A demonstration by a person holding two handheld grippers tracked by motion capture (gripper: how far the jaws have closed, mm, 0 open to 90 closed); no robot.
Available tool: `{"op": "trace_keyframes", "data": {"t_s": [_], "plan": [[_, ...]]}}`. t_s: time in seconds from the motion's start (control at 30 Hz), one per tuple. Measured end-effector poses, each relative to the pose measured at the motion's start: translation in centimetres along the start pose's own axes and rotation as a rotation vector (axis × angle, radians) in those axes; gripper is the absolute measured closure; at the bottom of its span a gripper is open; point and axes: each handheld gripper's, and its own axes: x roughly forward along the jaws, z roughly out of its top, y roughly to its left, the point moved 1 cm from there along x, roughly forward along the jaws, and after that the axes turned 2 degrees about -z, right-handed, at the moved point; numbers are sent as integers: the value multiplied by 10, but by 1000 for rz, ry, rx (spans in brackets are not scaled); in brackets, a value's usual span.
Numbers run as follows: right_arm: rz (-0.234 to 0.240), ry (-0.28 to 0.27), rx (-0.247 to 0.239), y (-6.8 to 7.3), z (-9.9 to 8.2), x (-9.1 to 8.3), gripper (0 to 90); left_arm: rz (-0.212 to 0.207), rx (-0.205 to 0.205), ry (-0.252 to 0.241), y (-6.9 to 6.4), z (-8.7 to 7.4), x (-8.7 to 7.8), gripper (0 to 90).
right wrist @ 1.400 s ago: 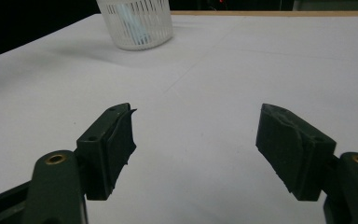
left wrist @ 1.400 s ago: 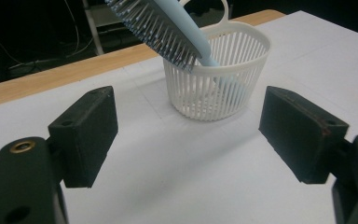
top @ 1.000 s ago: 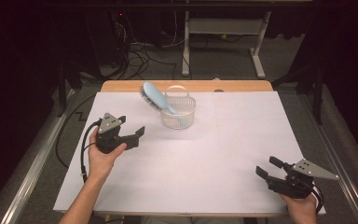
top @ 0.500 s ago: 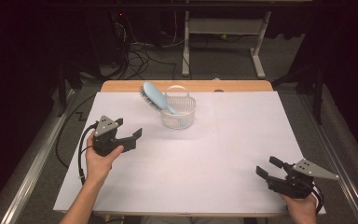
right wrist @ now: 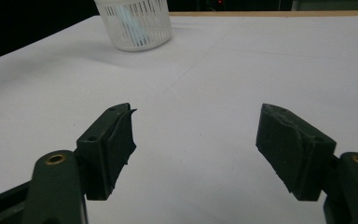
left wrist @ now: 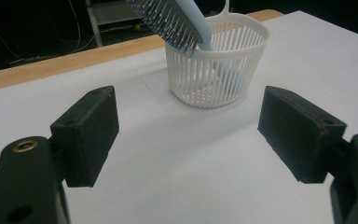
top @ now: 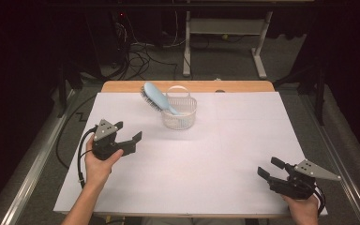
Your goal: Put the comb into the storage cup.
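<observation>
A white sheet (top: pixel 225 154) covers nearly all of the counter (top: pixel 243 86), leaving a strip of bare wood along the far edge; faint fold lines cross the sheet. Beyond the counter lies a grey floor (top: pixel 225 61) with a tangle of dark cables (top: pixel 136 58) at the left. Past them stands a pale metal frame (top: pixel 225 28), its two legs ending in feet on the floor. A dark post (top: pixel 319 89) rises at the right, and a metal rail (top: pixel 26 187) runs along the counter's left side.
</observation>
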Motion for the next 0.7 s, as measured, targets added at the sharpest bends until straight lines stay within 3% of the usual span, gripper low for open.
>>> {"op": "trace_keyframes", "data": {"t_s": [0.7], "plan": [[1, 0, -2, 0, 0, 0, 282, -4, 5, -3, -5, -8, -5, 212]]}}
